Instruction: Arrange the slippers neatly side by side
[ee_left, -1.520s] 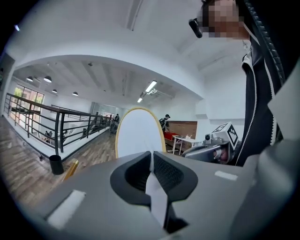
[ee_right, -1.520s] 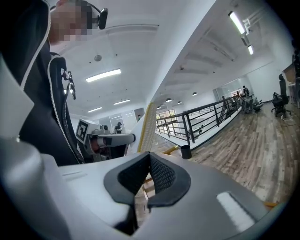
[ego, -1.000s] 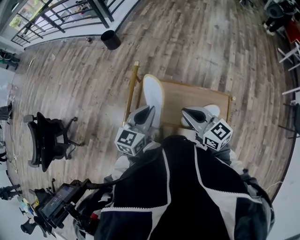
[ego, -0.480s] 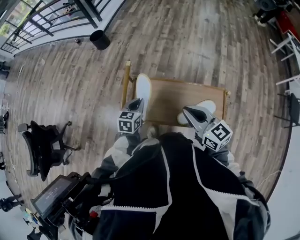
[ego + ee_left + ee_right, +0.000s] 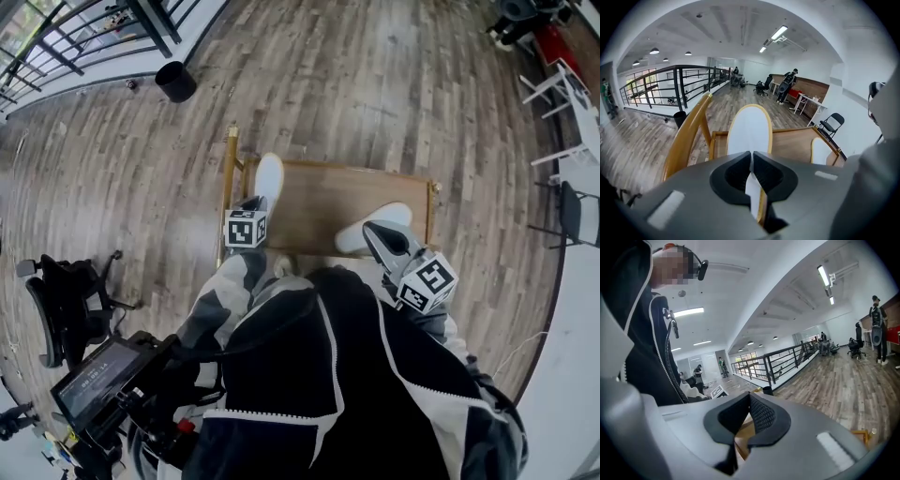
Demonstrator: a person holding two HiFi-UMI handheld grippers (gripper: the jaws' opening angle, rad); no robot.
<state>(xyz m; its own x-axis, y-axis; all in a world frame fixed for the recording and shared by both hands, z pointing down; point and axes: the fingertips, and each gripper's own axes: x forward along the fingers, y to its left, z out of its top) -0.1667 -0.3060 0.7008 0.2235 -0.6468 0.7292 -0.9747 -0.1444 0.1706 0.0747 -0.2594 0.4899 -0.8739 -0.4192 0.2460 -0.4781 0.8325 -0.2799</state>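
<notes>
A white slipper with a tan rim (image 5: 269, 178) (image 5: 750, 129) lies lengthwise over the left end of a low wooden platform (image 5: 328, 202). My left gripper (image 5: 249, 208) (image 5: 751, 155) is shut on its near end, and the white edge runs between the pads. The second white slipper (image 5: 377, 225) (image 5: 820, 151) rests near the platform's right end. Just beside this one is my right gripper (image 5: 372, 232) (image 5: 749, 397), jaws shut with nothing between them. Whether it touches that slipper I cannot tell.
A wooden rail (image 5: 686, 136) runs along the platform's left side. On the plank floor stand a black bin (image 5: 175, 82), a black office chair (image 5: 61, 305) and a metal railing (image 5: 56, 42). Folding chairs (image 5: 567, 103) stand at the right. A screen device (image 5: 98, 375) sits lower left.
My left gripper has gone down and away with the white slipper, which now sits low over the platform's left end. The right gripper has shifted only slightly beside the other slipper.
</notes>
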